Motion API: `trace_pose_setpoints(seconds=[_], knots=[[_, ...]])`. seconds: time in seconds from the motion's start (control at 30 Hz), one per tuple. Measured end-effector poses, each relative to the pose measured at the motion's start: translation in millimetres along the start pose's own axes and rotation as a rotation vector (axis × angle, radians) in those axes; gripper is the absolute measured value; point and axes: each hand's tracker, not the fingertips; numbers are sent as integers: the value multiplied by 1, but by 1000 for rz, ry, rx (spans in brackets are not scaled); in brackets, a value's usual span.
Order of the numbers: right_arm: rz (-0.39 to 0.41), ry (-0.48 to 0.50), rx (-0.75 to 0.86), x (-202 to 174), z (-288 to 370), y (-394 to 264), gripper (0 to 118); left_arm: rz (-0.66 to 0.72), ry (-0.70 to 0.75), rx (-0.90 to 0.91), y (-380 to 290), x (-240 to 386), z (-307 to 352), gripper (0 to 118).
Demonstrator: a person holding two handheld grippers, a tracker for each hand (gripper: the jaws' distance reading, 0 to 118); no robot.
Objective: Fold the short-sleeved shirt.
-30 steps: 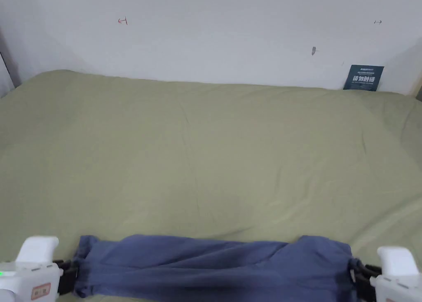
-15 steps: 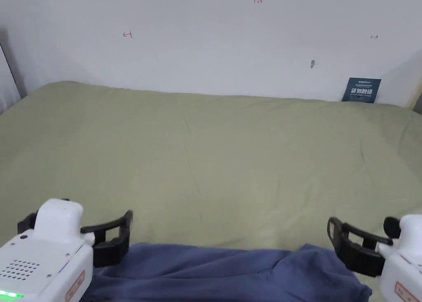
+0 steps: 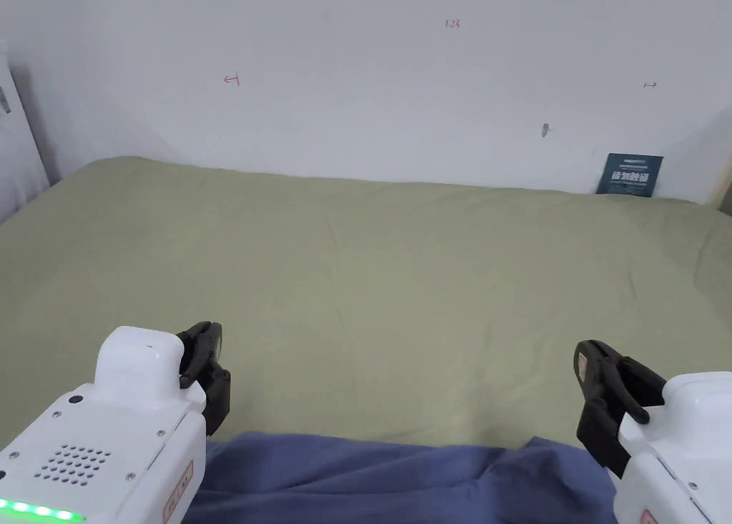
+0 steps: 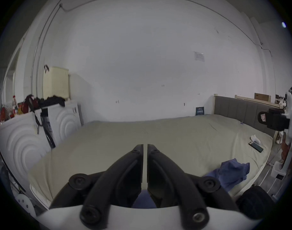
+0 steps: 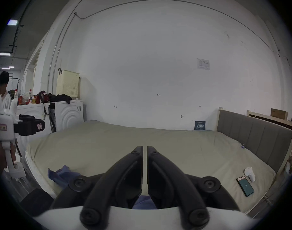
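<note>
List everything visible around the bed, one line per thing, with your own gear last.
Crumpled blue short-sleeved shirt: one, blue, near edge of the bed, between the two claws.
Olive-green bed sheet: one, green, covering the bed.
Grey padded headboard: one, grey, at the bed's right end.
Dark phone: one, black with a teal screen, on the sheet near the headboard.
Small white object: one, white, beside the phone.
Dark blue card: one, leaning on the wall behind the bed.
Cream perforated basket: one, on the white cabinet left of the bed.
Person in white top: one, far left.
Left claw: black jaws together, empty, above the shirt.
Right claw: black jaws together, empty.
</note>
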Motion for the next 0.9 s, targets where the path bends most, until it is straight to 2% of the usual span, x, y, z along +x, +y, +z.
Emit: trace_pose_setpoints(seconds=[0.13,0.23,0.27,0.33,0.37,0.53,0.67,0.7,0.83,0.9], knots=[[-6,8,-20,-5,-1,-3,7,70,-45,-166,-19,-50,-24,5],[-4,5,-44,-12,-3,-9,7,236,-144,-305,-39,-97,-39,6],[-4,5,-56,-14,-3,-12,7,298,-163,-347,-48,-113,-44,26],[-9,9,-82,-19,-7,-18,7,368,-150,-400,-72,-152,-61,99],[-8,9,-94,-22,-9,-21,7,395,-173,-424,-82,-166,-66,118],[-5,13,-159,-34,-19,-34,7,731,-412,-633,-154,-221,-102,118],[5,9,-185,-40,-27,-37,7,1051,-665,-807,-224,-227,-135,118],[4,7,-191,-41,-29,-37,7,1082,-689,-838,-238,-220,-144,118],[6,-2,-204,-45,-38,-35,7,1218,-821,-652,-249,-205,-175,118],[-10,1,-214,-45,-43,-35,8,1208,-825,-686,-250,-193,-193,118]])
